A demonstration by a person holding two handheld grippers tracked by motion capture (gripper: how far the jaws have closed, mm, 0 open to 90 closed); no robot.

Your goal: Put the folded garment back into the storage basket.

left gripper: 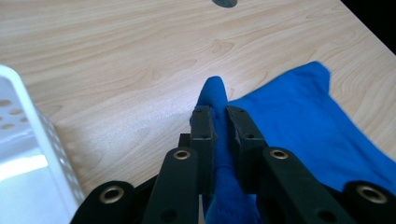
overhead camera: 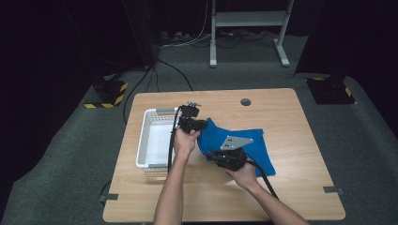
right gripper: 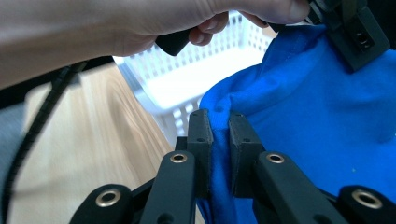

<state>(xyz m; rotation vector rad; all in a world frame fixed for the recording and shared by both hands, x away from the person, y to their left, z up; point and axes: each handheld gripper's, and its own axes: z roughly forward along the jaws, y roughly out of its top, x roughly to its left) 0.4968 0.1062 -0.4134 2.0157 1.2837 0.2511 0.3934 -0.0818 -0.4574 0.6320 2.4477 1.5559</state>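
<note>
A blue cloth (overhead camera: 256, 145) lies partly on the wooden table (overhead camera: 291, 117), its left side lifted by both grippers. My left gripper (overhead camera: 202, 125) is shut on a bunched edge of the blue cloth (left gripper: 215, 95), whose fold pokes out past the fingertips (left gripper: 203, 122). Nearer the front, my right gripper (overhead camera: 217, 158) is shut on another edge of the blue cloth (right gripper: 299, 107), pinched between its two black fingers (right gripper: 201, 130). In the right gripper view a hand (right gripper: 140, 23) holding the left gripper (right gripper: 348, 28) crosses the top.
A white perforated basket (overhead camera: 150, 136) stands at the table's left side, just left of the left hand. A dark round hole (overhead camera: 245, 101) sits near the table's far edge. Grey floor with cables and a metal frame (overhead camera: 248, 21) lies beyond.
</note>
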